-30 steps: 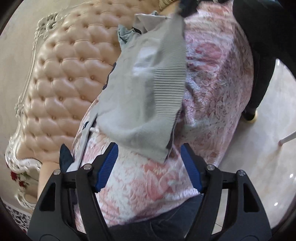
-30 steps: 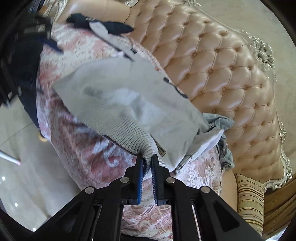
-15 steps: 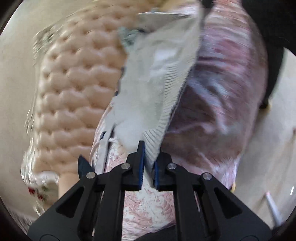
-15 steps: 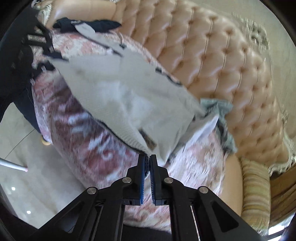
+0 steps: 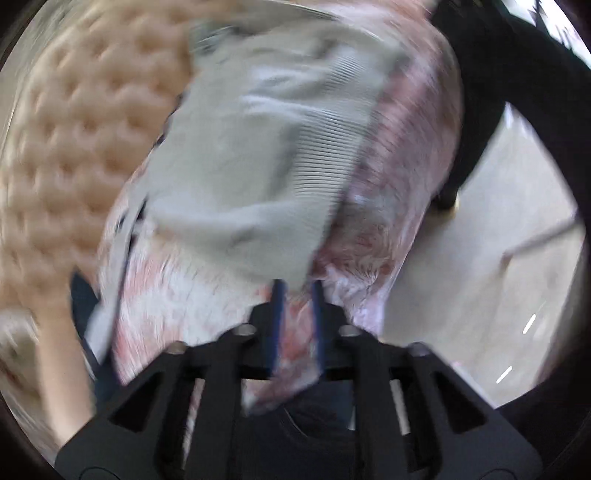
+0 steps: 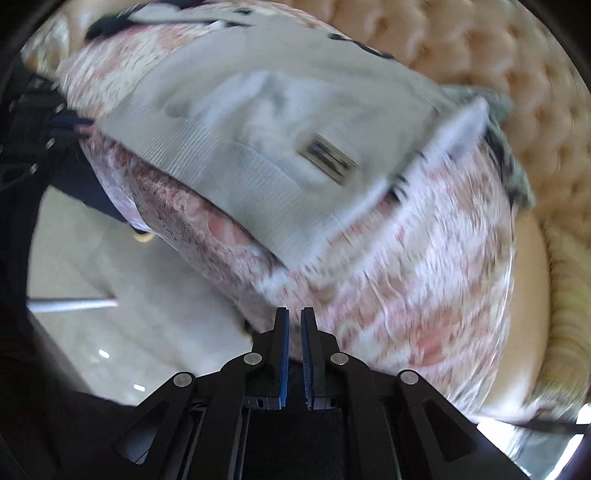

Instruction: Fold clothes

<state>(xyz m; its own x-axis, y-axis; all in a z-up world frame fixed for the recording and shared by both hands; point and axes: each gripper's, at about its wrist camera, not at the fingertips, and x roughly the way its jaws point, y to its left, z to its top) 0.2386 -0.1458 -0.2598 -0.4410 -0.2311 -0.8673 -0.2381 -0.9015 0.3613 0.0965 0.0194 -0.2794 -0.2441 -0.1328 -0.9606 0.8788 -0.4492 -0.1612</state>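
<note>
A grey knit sweater (image 5: 258, 155) lies spread on the pink floral cover (image 5: 406, 147) of a sofa seat. Its ribbed hem corner ends just above my left gripper (image 5: 295, 291), whose jaws are opening. Only floral cloth shows between the pads, which do not press on the sweater. In the right wrist view the sweater (image 6: 258, 122) shows a small woven label (image 6: 328, 158). My right gripper (image 6: 294, 314) is shut with nothing in it, a little back from the hem corner, over the floral cover (image 6: 424, 277). Both views are blurred by motion.
The tufted tan sofa back (image 5: 74, 147) runs behind the seat. A blue-grey garment (image 6: 509, 147) and a dark garment (image 6: 110, 22) lie beyond the sweater. A person's dark leg (image 5: 472, 110) stands by the seat edge on pale floor tiles (image 6: 110, 258), near a white rod (image 6: 74, 304).
The left gripper shut on the sweater's hem corner, then parted and let it drop. The right gripper let go of its corner and drew back. The sweater now lies flatter.
</note>
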